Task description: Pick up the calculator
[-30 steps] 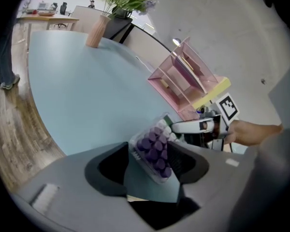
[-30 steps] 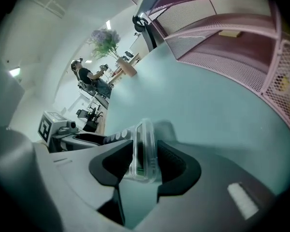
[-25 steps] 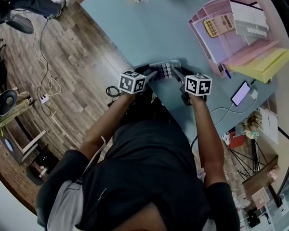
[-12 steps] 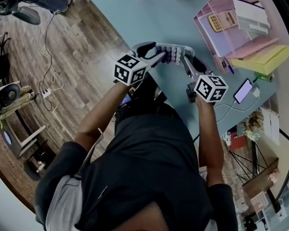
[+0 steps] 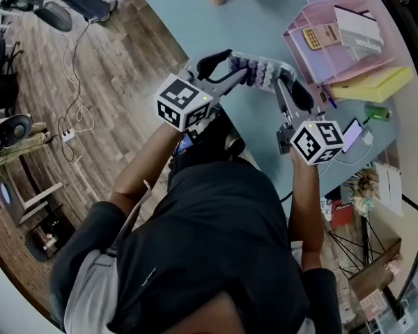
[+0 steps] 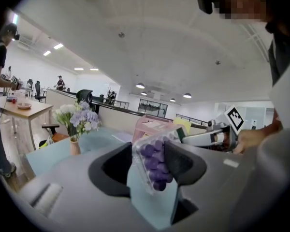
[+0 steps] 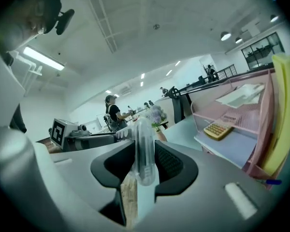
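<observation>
Seen from above, the left gripper [image 5: 238,72] and right gripper [image 5: 288,83] hold the purple-keyed calculator [image 5: 262,72] between them, over the near edge of the blue table [image 5: 251,19]. In the left gripper view the jaws are clamped on one end. In the right gripper view they pinch its thin edge, so I'd raise both ends level, together.

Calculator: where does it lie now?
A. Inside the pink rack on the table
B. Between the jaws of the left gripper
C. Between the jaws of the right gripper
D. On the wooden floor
A: the calculator lies inside the pink rack, apart from both grippers. The left gripper and the right gripper are each shut on an end of the clear box of purple items.
</observation>
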Motion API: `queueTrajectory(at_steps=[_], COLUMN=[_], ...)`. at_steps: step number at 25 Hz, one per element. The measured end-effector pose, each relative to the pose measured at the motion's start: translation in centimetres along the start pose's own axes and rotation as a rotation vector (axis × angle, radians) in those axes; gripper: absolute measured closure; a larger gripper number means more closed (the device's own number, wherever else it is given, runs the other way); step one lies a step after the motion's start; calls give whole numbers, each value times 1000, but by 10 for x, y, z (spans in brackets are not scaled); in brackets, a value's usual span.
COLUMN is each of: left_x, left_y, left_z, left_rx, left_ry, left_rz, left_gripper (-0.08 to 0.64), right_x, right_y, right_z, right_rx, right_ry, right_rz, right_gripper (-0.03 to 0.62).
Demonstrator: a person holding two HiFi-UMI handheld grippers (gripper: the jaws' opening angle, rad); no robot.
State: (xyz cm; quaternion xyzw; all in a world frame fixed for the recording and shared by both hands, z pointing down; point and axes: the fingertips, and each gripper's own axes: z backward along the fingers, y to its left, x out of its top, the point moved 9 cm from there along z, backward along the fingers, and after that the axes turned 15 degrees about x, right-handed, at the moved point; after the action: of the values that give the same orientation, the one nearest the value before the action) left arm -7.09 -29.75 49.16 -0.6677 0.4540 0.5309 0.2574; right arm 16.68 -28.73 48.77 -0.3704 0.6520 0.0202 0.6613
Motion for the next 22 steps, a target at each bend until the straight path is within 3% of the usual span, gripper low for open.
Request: queueTrajectory(at_steps=[5, 11, 22], left_x=[32, 59, 75], left_y=[-10, -27, -58], left_z=[27, 65, 104], left_rx=[-5, -19, -22], left_ry=[-103, -212, -274], left_rz=[-30, -76, -96], left_gripper=[301, 301, 301], right_x=[31, 50, 64], right_y=[37, 77, 114], right_z=[12, 31, 62], right_rx=[32, 62, 79], right_ry=[-37, -75, -81], right_rz=[120, 195, 266], right_gripper=[474, 476, 476])
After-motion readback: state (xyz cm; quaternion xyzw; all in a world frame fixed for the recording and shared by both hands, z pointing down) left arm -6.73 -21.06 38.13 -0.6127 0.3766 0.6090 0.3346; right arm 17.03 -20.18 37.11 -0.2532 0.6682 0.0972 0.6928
